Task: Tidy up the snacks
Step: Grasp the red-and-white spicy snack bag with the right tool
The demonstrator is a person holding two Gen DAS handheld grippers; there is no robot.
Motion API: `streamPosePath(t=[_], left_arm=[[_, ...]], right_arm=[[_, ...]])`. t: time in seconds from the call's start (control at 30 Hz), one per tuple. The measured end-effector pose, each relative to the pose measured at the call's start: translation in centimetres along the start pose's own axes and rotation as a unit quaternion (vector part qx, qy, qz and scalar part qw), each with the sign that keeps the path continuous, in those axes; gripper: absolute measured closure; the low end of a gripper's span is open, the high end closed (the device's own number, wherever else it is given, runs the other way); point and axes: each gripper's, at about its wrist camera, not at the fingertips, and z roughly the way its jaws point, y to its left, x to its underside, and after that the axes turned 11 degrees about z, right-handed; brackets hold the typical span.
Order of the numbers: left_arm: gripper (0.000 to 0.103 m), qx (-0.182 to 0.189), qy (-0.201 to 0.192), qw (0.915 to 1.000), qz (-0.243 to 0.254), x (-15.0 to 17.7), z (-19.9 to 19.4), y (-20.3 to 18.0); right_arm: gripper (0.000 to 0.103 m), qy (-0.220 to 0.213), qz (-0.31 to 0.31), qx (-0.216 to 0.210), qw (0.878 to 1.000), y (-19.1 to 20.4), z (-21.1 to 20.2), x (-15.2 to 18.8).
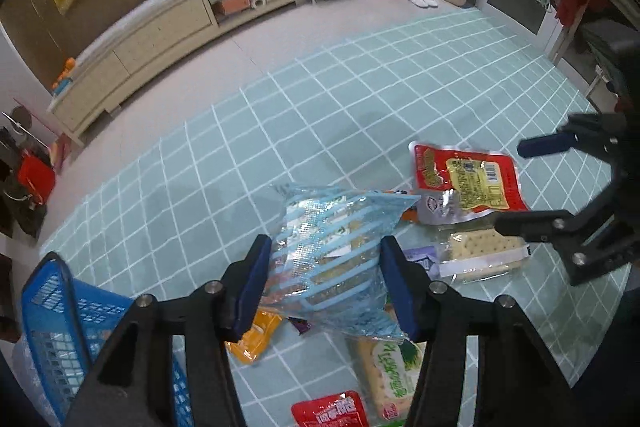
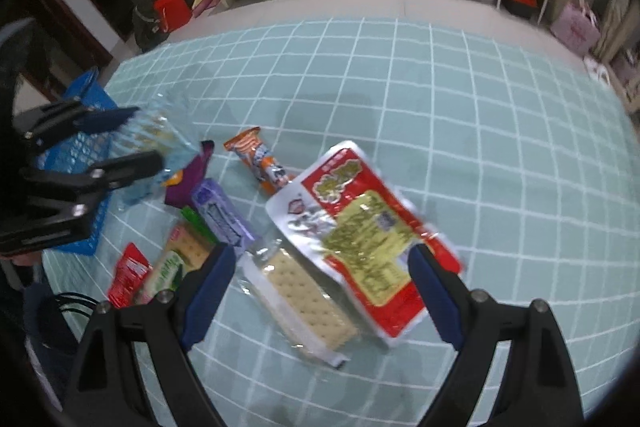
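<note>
Blue-striped snack bag (image 1: 336, 251) — left gripper (image 1: 326, 287) clamped

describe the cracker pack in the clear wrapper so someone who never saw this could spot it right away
On the mint green checked tablecloth, look at the pile of snacks under the open right gripper. The cracker pack lies flat beside the big red and yellow pouch, partly under the pouch's edge. It is the only see-through wrapper here showing a pale, dotted rectangular cracker.
</note>
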Motion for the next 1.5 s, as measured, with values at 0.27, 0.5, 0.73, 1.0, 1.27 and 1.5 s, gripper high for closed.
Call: streamPosePath(t=[0.27, 0.5, 0.73, 1.0, 1.27, 1.5], left_arm=[[0.05, -0.01, -0.012, 0.9991, -0.04, 1.1, -1.6, -2.0], [0.05, -0.016, -0.018, 0.9984, -0.052, 1.6, -1.3, -2.7], [0.05, -0.01, -0.017, 0.9955, -0.092, 1.8, 0.0, -1.7], [0.05, -0.006, -0.007, 0.9943, -0.106, 2.0, 1.6, -0.9], [0.05, 0.0, -0.006, 0.9943, -0.107, 2.1, 2.2, -1.1], [0.05, 0.004, -0.002, 0.9946, -0.104, 2.1, 2.5, -1.9]], right_arm=[[0.004, 0.013, -0.144, 0.072, 0.987, 1.4, 1.5, 1.2], [0.004, 0.03, -0.201, 0.115, 0.972, 1.4, 4.1, 1.5], [0.004, 0.045, -0.188, 0.1, 0.976, -0.4, 5.6, -1.0], [0.002, 0.057, -0.248, 0.105, 0.961, -0.5, 8.0, -3.3], [0.02, 0.065, -0.201, 0.036, 0.977, -2.9, 8.1, -4.6], [0.038, 0.053, -0.203, 0.034, 0.977, -3.6, 7.0, -3.8]])
